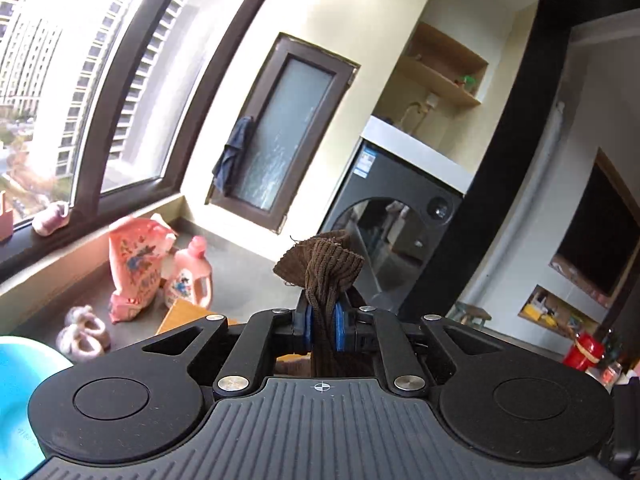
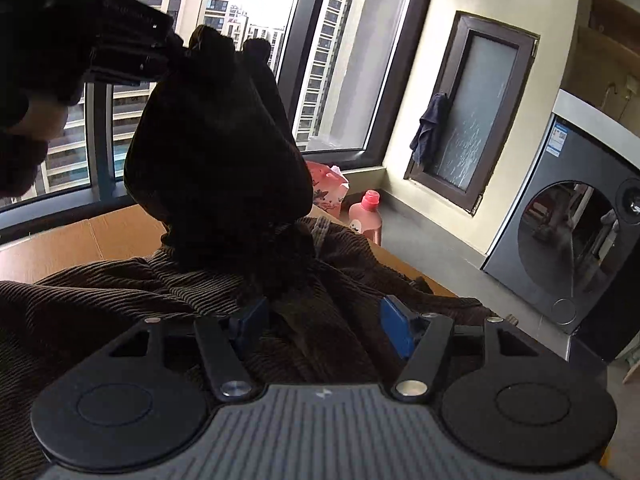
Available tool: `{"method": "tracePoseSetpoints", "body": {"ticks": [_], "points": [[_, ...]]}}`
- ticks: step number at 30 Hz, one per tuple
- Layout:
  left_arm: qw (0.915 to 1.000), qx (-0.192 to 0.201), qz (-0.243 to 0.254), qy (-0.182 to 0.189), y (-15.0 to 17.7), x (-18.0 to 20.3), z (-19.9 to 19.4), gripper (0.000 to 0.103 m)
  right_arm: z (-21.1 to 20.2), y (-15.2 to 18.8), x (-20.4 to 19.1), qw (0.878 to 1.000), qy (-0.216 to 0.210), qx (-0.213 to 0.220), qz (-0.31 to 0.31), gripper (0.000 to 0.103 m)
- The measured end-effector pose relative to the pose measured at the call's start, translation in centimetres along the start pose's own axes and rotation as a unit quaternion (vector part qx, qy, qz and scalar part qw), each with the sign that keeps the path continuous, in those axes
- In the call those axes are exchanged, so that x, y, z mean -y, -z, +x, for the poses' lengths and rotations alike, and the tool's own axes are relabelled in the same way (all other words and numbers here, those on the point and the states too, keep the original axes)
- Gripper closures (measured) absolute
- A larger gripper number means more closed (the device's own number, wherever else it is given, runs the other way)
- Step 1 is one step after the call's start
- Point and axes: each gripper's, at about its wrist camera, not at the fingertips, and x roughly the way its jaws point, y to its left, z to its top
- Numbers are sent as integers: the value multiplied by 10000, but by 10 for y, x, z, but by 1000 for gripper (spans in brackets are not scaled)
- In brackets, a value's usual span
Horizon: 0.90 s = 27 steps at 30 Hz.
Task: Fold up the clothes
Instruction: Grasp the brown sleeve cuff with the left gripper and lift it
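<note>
A brown corduroy garment [image 2: 120, 304] lies crumpled on a wooden table [image 2: 80, 240]. My left gripper [image 1: 323, 324] is shut on a bunched part of the garment [image 1: 320, 268], and the cloth sticks up past the blue pads. In the right wrist view the left gripper [image 2: 172, 54] is at the upper left, lifting a dark hanging fold of the garment [image 2: 216, 140] against the window. My right gripper [image 2: 324, 324] stands open low over the garment. Cloth lies between its blue pads [image 2: 396, 328], and they are not closed on it.
A grey washing machine [image 2: 572, 248] stands to the right. A pink detergent bottle [image 1: 190, 276] and a pink bag [image 1: 136, 264] sit on the floor by the window, with slippers [image 1: 82, 332] nearby. A blue basin [image 1: 20, 392] is at the lower left.
</note>
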Motion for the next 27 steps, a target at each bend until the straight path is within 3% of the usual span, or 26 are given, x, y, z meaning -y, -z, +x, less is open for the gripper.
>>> {"method": "tracePoseSetpoints", "body": {"ticks": [3,4,5,6,8,11,15,17,18,21,27], "points": [[9998,108,-185,29,-12,-11,-4,91,30,-8,-17,9990,87,-196,-395,41],[9996,123,-231,62,-14,-13,-5,91,36,-10,-18,9984,153,-234,-502,45],[9995,138,-277,94,-16,-14,-5,91,38,-14,-14,9987,169,-240,-422,76],[9993,153,-322,127,-18,-16,-6,91,33,-19,-1,9997,189,-120,-45,94],[9988,183,-414,192,-22,-20,-7,91,22,-30,24,9972,245,155,696,94],[9979,225,-542,282,-27,-25,-8,91,-6,-43,60,9824,474,891,1573,94],[9975,188,-622,271,-24,-24,-4,91,5,-49,54,9821,218,830,1679,94],[9974,203,-656,229,-25,-23,-3,91,32,-41,30,9894,140,346,1406,92],[9974,199,-656,214,-26,-22,-3,91,47,-34,20,9915,29,66,1301,89],[9979,151,-601,189,-28,-15,-3,91,62,-14,2,9932,-158,-157,1141,79],[9978,-44,-418,519,-25,27,15,91,-25,2,64,9790,192,881,1827,43]]}}
